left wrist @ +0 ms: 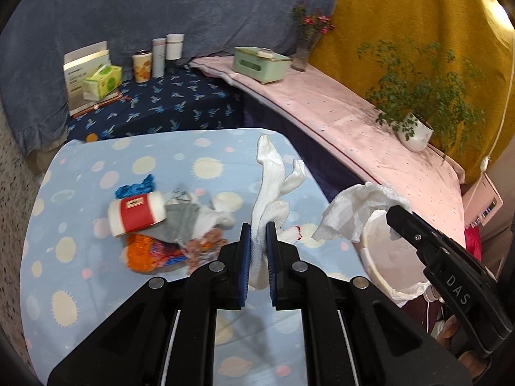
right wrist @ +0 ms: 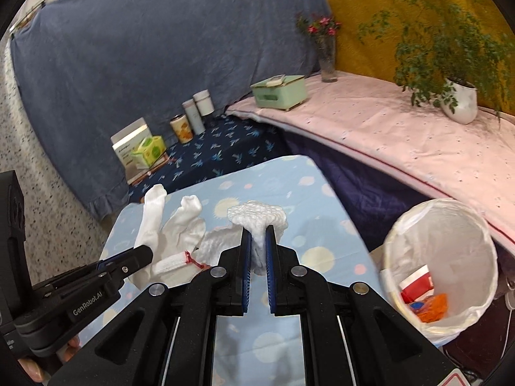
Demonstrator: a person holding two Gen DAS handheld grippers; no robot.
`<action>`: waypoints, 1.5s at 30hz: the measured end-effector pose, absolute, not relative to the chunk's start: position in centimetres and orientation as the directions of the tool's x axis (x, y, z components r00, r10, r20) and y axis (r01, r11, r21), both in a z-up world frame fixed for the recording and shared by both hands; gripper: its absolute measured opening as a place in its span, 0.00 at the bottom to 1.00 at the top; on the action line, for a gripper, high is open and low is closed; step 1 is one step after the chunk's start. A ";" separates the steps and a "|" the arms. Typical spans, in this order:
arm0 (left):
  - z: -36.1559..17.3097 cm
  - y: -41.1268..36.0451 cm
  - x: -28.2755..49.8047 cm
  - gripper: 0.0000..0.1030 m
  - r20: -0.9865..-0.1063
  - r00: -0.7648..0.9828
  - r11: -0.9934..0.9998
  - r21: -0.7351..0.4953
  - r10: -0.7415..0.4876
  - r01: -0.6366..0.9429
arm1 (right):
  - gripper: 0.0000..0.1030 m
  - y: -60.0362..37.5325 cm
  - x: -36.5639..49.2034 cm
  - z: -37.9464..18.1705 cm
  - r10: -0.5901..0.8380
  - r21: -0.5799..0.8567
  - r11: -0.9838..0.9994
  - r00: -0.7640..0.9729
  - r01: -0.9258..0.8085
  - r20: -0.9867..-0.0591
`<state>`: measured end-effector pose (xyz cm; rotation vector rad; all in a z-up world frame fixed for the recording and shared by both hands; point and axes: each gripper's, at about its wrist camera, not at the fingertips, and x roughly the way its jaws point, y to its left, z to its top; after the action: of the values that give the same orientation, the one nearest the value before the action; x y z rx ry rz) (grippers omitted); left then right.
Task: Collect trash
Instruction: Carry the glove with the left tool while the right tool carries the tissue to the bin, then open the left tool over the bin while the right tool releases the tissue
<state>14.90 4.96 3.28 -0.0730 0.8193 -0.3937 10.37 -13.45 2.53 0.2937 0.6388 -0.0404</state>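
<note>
My left gripper (left wrist: 258,225) is shut on a white cotton glove (left wrist: 273,177) and holds it above the blue patterned table (left wrist: 80,289); it also shows in the right wrist view (right wrist: 173,225). My right gripper (right wrist: 258,230) is shut on a crumpled white paper towel (right wrist: 257,217), just left of the white-lined trash bin (right wrist: 441,247). In the left wrist view the towel (left wrist: 357,209) hangs over the bin (left wrist: 386,263). A pile of trash lies on the table: a red-and-white paper cup (left wrist: 136,214), grey cloth (left wrist: 183,222) and orange wrappers (left wrist: 151,254).
The bin holds a red-white carton (right wrist: 416,284) and orange wrappers (right wrist: 431,310). A pink-covered bench (left wrist: 354,122) carries a potted plant (left wrist: 415,128), a green box (left wrist: 260,64) and a flower vase (left wrist: 305,48). Cans and tissue boxes (left wrist: 103,80) stand on a dark blue surface behind.
</note>
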 end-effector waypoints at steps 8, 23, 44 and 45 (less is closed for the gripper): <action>4.5 -2.2 13.4 0.09 -0.687 0.580 0.880 -0.196 -0.438 0.432 | 0.08 -19.1 8.2 3.4 -0.029 0.253 0.944 0.820 0.210 -0.572; 4.3 -14.5 11.4 0.09 -0.703 0.462 0.771 -0.195 -0.541 0.606 | 0.08 -29.7 4.0 2.8 -0.171 0.277 0.880 0.802 0.385 -0.572; 2.4 -19.9 12.0 0.55 -0.717 0.450 0.769 -0.187 -0.532 0.611 | 0.29 -34.9 3.0 -0.1 -0.248 0.283 0.819 0.753 0.499 -0.609; 2.3 -19.8 12.1 0.55 -0.721 0.446 0.769 -0.190 -0.531 0.610 | 0.30 -34.9 3.0 -0.1 -0.250 0.284 0.818 0.754 0.500 -0.607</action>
<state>12.13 -19.76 2.31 0.1025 0.8539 -0.7081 2.97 -34.89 -0.07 0.4542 0.5851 -0.4250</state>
